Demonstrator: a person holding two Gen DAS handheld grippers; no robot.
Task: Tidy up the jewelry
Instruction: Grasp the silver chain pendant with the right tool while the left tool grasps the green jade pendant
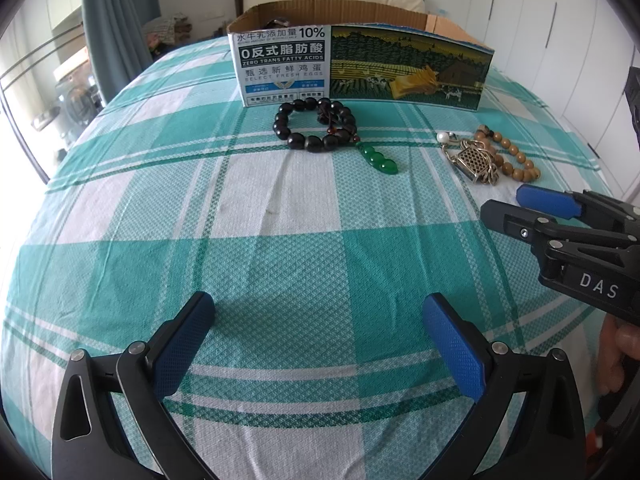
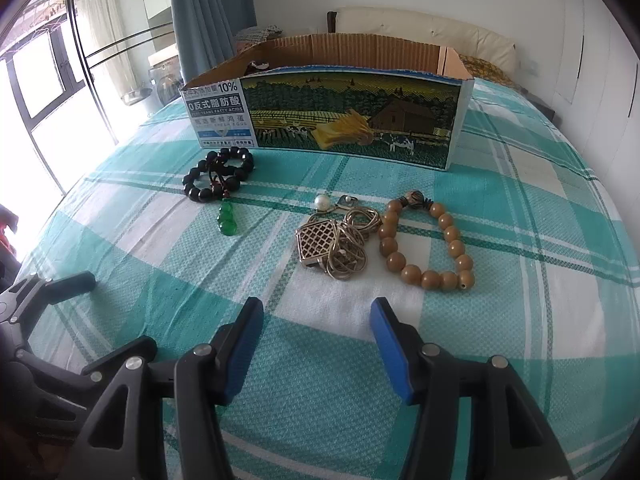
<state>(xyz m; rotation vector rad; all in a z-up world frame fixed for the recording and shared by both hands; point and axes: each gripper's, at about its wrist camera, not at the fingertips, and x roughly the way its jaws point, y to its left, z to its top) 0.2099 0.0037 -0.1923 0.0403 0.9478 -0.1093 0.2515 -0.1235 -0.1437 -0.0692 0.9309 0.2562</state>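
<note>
A dark bead bracelet (image 1: 314, 125) (image 2: 219, 174) with a green pendant (image 1: 379, 159) (image 2: 227, 220) lies in front of an open cardboard box (image 1: 360, 66) (image 2: 332, 112). To its right lie a gold chain with a square lattice pendant (image 1: 474, 160) (image 2: 332, 242), a pearl (image 2: 321, 201), and a tan wooden bead bracelet (image 1: 510, 152) (image 2: 428, 246). My left gripper (image 1: 318, 340) hovers open over bare cloth, well short of the dark bracelet. My right gripper (image 2: 316, 342) is open just short of the gold chain, nothing between its fingers. It shows from the side in the left wrist view (image 1: 532, 204).
Everything rests on a bed with a teal and white checked sheet (image 1: 280, 240) (image 2: 520, 220). A headboard and wardrobe doors stand behind the box, a curtain and window at the left. A hand (image 1: 618, 356) holds the right gripper's handle.
</note>
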